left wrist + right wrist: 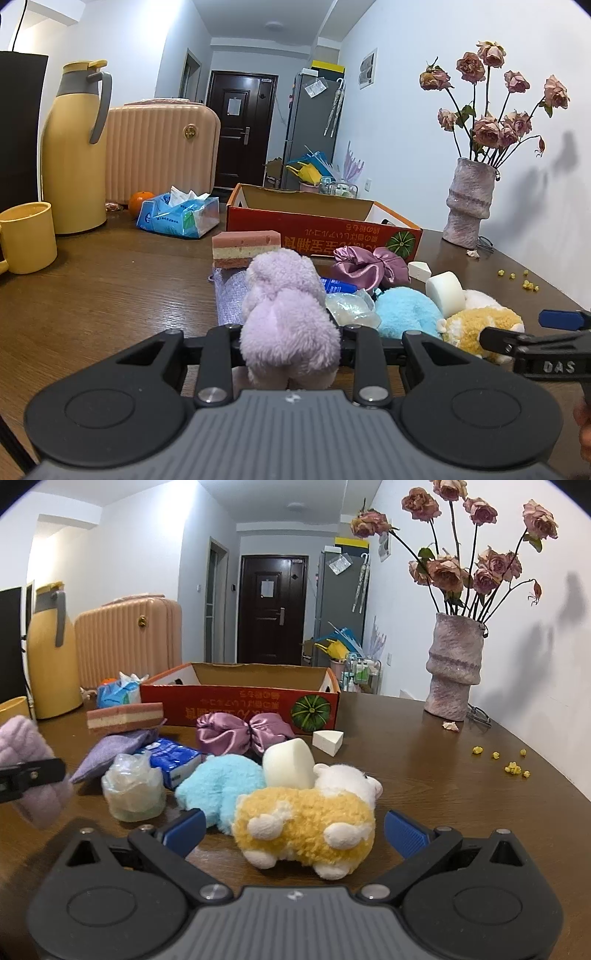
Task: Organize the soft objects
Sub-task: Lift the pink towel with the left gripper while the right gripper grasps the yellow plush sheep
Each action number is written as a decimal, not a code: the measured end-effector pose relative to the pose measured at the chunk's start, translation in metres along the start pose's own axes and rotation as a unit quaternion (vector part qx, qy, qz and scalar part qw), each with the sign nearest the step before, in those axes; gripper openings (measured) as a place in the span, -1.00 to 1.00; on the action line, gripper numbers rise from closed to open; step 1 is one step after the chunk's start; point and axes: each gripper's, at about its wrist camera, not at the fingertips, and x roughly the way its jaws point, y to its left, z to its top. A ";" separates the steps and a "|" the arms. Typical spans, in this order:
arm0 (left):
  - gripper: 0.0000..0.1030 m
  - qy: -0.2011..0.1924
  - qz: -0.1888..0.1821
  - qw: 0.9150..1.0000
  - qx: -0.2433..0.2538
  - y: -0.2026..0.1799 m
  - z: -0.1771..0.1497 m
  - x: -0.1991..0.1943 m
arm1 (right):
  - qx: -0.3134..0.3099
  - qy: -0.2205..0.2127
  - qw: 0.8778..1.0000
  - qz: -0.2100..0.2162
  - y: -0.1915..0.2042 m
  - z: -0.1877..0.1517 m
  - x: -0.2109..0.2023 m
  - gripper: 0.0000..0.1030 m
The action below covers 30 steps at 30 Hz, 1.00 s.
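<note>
The left claw (290,343) is clenched on a lilac plush (288,317), its jaws buried in the fur on both sides, and the toy hangs clear of the table (110,295). In the right wrist view the same plush (26,771) shows at the left edge, pinched by that claw's black finger.

The right claw (295,832) is released, its blue pads spread wide on either side of a yellow plush (306,823). The toy lies on the table between the pads, touched by neither as far as I can tell.

Just behind the yellow plush sit a white sponge (288,762) and a blue plush (218,782), touching it. To their left stands a crumpled clear bag (133,794), then a blue packet (173,757), a lilac pouch (114,749) and a layered sponge (125,716). A satin scrunchie (240,733) and a white wedge (327,740) lie nearer the red box (240,705), which stands toward the table's far edge.

The box looks empty from here, though its floor is mostly hidden. I judge the task barely begun: one toy is lifted, a second is lined up for a grasp, and the rest of the pile waits in front of the box
</note>
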 end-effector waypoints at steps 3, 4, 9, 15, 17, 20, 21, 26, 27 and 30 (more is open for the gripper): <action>-0.43 -0.001 -0.001 1.000 0.001 0.000 0.000 0.000 | 0.004 0.008 1.000 -0.006 -0.003 0.006 0.011 1.00; -0.43 0.000 -0.001 1.000 0.001 0.000 0.000 0.000 | 0.005 0.011 1.000 -0.008 -0.005 0.008 0.015 1.00; -0.43 0.003 0.000 1.000 0.001 -0.001 -0.001 0.001 | 0.020 0.035 0.999 -0.007 -0.013 0.014 0.038 1.00; -0.43 0.010 0.003 1.000 0.001 -0.001 -0.002 0.004 | 0.045 0.066 0.997 0.023 -0.019 0.006 0.057 1.00; -0.43 0.009 0.003 1.000 0.001 -0.001 -0.002 0.004 | 0.053 0.074 0.995 0.029 -0.021 0.004 0.062 1.00; -0.43 0.010 0.002 1.000 0.001 -0.001 -0.002 0.004 | 0.059 0.079 0.995 0.033 -0.022 0.003 0.065 1.00; -0.43 0.010 0.003 1.000 0.001 -0.001 -0.002 0.004 | 0.062 0.080 0.994 0.035 -0.023 0.002 0.065 1.00; -0.43 0.009 0.002 1.000 0.001 -0.001 -0.002 0.004 | 0.072 0.082 0.993 0.041 -0.027 0.002 0.066 0.95; -0.43 0.009 0.002 1.000 0.002 0.000 -0.002 0.004 | 0.072 0.081 0.993 0.041 -0.027 0.001 0.066 0.93; -0.43 0.009 0.003 1.000 0.000 0.000 -0.002 0.004 | 0.071 0.077 0.994 0.040 -0.027 0.001 0.064 0.89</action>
